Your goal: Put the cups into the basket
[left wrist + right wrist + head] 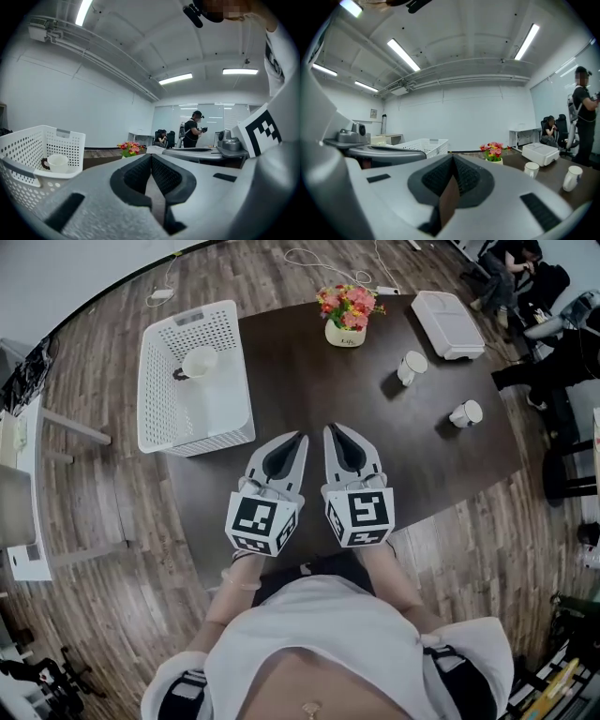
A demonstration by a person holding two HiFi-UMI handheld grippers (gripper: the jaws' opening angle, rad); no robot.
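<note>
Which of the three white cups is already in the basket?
The leftmost cup, inside the white basket; the far cup and the near cup stand on the table at right.

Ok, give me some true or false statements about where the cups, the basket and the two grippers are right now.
1. One cup sits inside the white basket. True.
2. Three cups stand on the table. False: only two stand there, the far cup and the near cup, both on the right side.
3. The left gripper holds a cup. False: its jaws are together with nothing between them.
4. The right gripper is shut and empty. True.
5. The flower pot stands in the basket. False: it stands on the table at the far edge, apart from the basket.
</note>
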